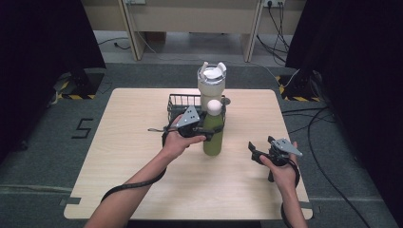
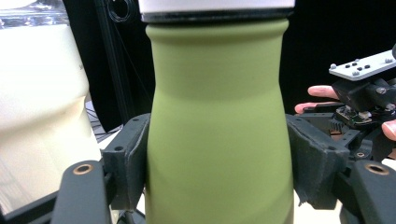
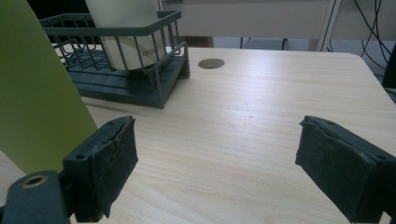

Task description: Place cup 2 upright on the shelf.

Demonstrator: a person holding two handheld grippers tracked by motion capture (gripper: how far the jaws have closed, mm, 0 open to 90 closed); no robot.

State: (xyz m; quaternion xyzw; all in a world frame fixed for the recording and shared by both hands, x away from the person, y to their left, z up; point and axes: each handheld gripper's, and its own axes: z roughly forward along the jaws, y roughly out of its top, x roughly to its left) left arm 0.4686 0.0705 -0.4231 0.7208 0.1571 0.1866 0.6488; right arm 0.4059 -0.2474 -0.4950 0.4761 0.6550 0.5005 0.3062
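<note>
Left gripper [image 2: 219, 163] clamps the green bottle [image 2: 217, 121], right gripper [image 3: 212, 158] gapes empty; tilting could strike the basket [image 1: 177, 102].

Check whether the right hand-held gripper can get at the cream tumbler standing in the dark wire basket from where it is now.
Probably yes. The right hand-held gripper is empty with jaws apart, and bare light wooden table lies between it and the dark wire basket. The cream tumbler rises above the rim; the matte green bottle stands off to the side.
</note>
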